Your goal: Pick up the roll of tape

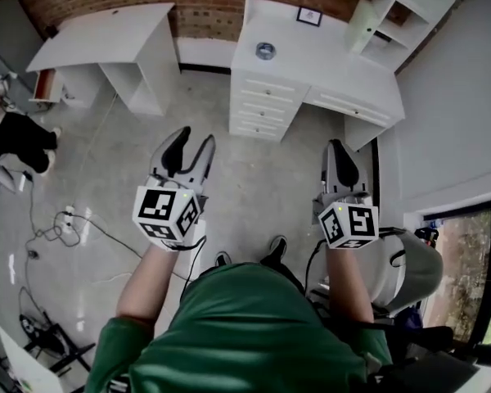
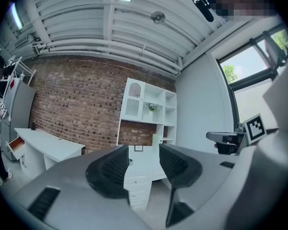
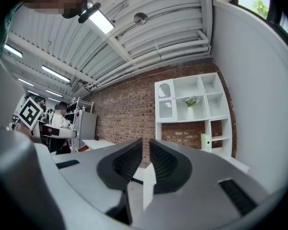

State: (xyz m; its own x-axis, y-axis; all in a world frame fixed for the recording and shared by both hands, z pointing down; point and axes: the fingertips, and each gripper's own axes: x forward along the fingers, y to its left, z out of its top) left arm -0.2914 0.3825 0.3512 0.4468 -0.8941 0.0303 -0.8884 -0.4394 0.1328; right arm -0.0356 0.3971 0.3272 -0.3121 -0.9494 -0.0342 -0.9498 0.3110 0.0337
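Observation:
The roll of tape (image 1: 265,50), a small grey ring, lies on the top of the white desk (image 1: 327,68) at the far side of the room. Both grippers are held level over the floor, well short of the desk. My left gripper (image 1: 193,147) has its jaws apart with nothing between them, and in the left gripper view the left gripper (image 2: 144,163) frames the desk's drawers. My right gripper (image 1: 338,149) has its jaws together and holds nothing; the right gripper view shows the right gripper (image 3: 146,158) with only a thin slit between the pads.
A small picture frame (image 1: 308,16) stands at the desk's back, with a white shelf unit (image 1: 393,11) to its right. A second white desk (image 1: 106,39) stands at the left. Cables (image 1: 61,229) lie on the concrete floor; a person (image 1: 16,137) stands at the left edge.

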